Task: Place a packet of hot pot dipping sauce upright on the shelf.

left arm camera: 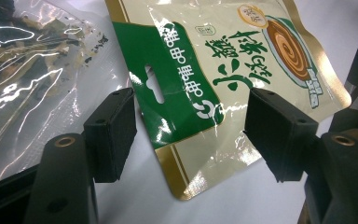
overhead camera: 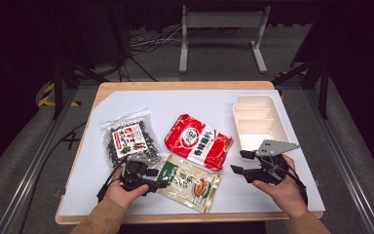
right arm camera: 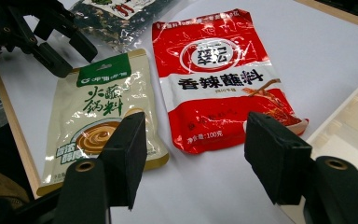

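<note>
Left tongs (left arm camera: 189, 135) gape over the header end of the green-and-cream sauce pouch (overhead camera: 189, 181), gripping nothing.
The pouch lies flat at the counter's (overhead camera: 175, 105) near edge, just below the red packet (overhead camera: 198, 141); it looks light, floppy and slick, so the stiffer hanger strip seems the place to pinch. Right tongs (right arm camera: 198, 156) hang released near the white tray (overhead camera: 259, 122). Dark room, cabled floor.
</note>
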The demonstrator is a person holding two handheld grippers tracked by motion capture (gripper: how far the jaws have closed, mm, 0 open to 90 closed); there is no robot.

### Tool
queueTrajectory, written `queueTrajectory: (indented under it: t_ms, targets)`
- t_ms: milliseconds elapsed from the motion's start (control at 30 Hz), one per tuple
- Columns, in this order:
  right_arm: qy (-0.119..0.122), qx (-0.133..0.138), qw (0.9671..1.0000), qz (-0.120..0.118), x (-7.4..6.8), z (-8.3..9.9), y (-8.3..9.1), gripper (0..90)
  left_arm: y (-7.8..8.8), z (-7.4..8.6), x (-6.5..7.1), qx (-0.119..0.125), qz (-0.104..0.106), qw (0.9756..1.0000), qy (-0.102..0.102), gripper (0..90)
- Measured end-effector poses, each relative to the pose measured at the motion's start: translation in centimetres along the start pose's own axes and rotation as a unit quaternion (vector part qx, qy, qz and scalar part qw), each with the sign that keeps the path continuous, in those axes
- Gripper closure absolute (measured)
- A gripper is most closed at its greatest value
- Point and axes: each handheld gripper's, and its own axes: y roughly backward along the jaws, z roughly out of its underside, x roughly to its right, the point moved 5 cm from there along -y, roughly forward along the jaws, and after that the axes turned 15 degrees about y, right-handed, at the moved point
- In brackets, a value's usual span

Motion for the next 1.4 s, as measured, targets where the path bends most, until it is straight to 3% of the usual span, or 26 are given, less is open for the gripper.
queueTrajectory:
  t_ms: [233, 467, 600, 867, 967, 1067, 1200, 1267, 1400]
  targets:
    - [0.001, -0.003, 1.0000, -0.003, -0.1, 0.0, -0.2, 38.1, -0.2, 0.1, -0.1, 0.002, 0.022, 0.9997, 0.015, 33.3]
    - [0.002, -0.004, 1.0000, -0.005, -0.2, 0.1, -0.3, 37.4, 0.1, 0.0, 0.2, 0.013, 0.026, 0.9995, 0.008, 32.7]
    - [0.003, -0.004, 1.0000, -0.006, -0.2, 0.1, -0.4, 37.2, 0.6, -0.1, 1.0, 0.030, 0.062, 0.9976, 0.008, 34.9]
    - [0.003, -0.006, 0.9999, -0.012, -0.4, 0.1, -0.6, 36.7, -0.3, 0.3, 1.5, 0.005, 0.047, 0.9988, -0.008, 40.7]
    - [0.006, -0.009, 0.9997, -0.020, -0.6, 0.1, -0.8, 37.9, -0.9, 0.4, 1.4, -0.002, 0.024, 0.9996, -0.013, 47.3]
    - [0.010, -0.012, 0.9996, -0.025, -0.7, 0.1, -0.9, 39.5, -1.2, 0.4, 1.1, -0.004, 0.016, 0.9998, -0.010, 54.8]
    - [0.017, -0.013, 0.9994, -0.029, -0.9, 0.0, -1.0, 45.2, -1.2, 0.2, 0.8, 0.000, 0.002, 1.0000, -0.004, 72.0]
    - [0.021, -0.012, 0.9992, -0.031, -1.0, 0.0, -0.9, 47.5, -1.2, 0.0, 0.8, 0.003, 0.005, 1.0000, 0.000, 80.6]
    - [0.031, -0.010, 0.9991, -0.029, -1.0, -0.1, -0.9, 50.2, -0.8, -0.3, 1.2, 0.011, 0.010, 0.9999, -0.002, 88.0]
